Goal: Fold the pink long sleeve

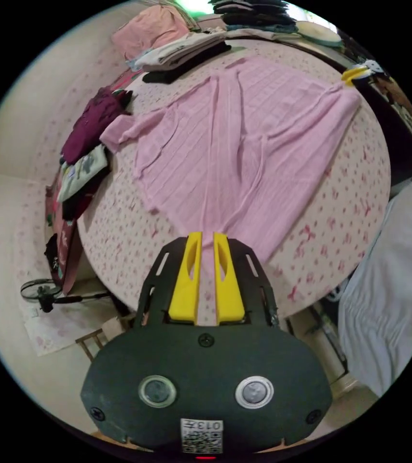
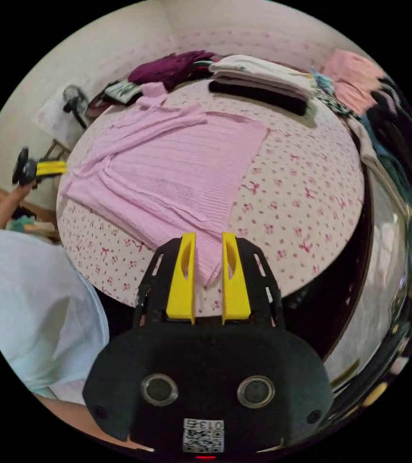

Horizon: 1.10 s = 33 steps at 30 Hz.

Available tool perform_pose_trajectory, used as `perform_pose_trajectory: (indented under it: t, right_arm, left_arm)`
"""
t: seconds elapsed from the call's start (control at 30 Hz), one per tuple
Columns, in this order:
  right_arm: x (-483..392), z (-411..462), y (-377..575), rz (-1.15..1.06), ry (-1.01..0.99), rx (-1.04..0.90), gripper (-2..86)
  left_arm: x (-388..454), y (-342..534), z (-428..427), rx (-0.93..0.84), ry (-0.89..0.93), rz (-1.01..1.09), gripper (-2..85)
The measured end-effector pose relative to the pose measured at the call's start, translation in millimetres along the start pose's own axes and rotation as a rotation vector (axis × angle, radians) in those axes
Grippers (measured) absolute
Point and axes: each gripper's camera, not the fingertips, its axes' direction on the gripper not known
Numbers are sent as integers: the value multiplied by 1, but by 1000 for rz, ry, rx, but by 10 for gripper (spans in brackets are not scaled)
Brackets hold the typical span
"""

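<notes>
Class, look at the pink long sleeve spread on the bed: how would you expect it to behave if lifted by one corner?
The pink long sleeve would probably hang limp, since it already creases and drapes flat over the bed. Its thin ribbed knit suggests it is light and may stretch a little. The left tongs sit at its edge, where the fabric bunches, so it likely gathers rather than slides stiffly.

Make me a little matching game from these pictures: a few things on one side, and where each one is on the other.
Things:
1. pink top
2. dark purple garment
3. fan
4. black folded cloth

Places:
A. standing on the floor beside the bed
B. spread flat across the flowered bedsheet
C. under the stack of pale folded clothes
D. bunched up near the pink top's sleeve end

Pairs: 1-B, 2-D, 3-A, 4-C
</notes>
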Motion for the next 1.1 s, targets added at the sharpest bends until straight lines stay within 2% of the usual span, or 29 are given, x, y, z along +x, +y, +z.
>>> perform_pose_trajectory:
  t: [0.07, 0.17, 0.23, 0.3, 0.4, 0.63, 0.7, 0.8, 1.0, 1.1]
  right_arm:
    - [-21, 15, -17, -119, 38, -64, 85]
    - [-36, 27, -32, -175, 21, -92, 80]
    - [-42, 36, -37, -189, 9, -104, 70]
    - [-47, 51, -41, -198, 28, -184, 49]
    - [-54, 51, -47, -188, 39, -172, 28]
    - [-78, 27, -55, -189, 127, 68, 24]
    - [-80, 40, -62, -160, 150, 72, 30]
    - [-76, 77, -73, -55, 147, -38, 44]
    - [-96, 52, -63, 36, 245, 99, 59]
    - [-124, 53, -55, -13, 266, 144, 46]
  left_arm:
    - [-4, -25, 2, 43, 37, 6, 68]
    - [-18, -53, 11, 72, 137, -11, 88]
    - [-27, -66, 24, 48, 259, -2, 76]
    - [-32, -71, 34, 2, 307, 16, 54]
    - [-45, -68, 31, 18, 351, 8, 21]
    - [-59, -32, -12, 224, 204, -100, 14]
    - [-59, -32, 0, 186, 210, -124, 18]
    - [-57, -34, 19, 117, 225, -152, 34]
    - [-76, 5, -10, 166, 102, -321, 53]
    - [-77, 29, -19, 177, 62, -372, 42]
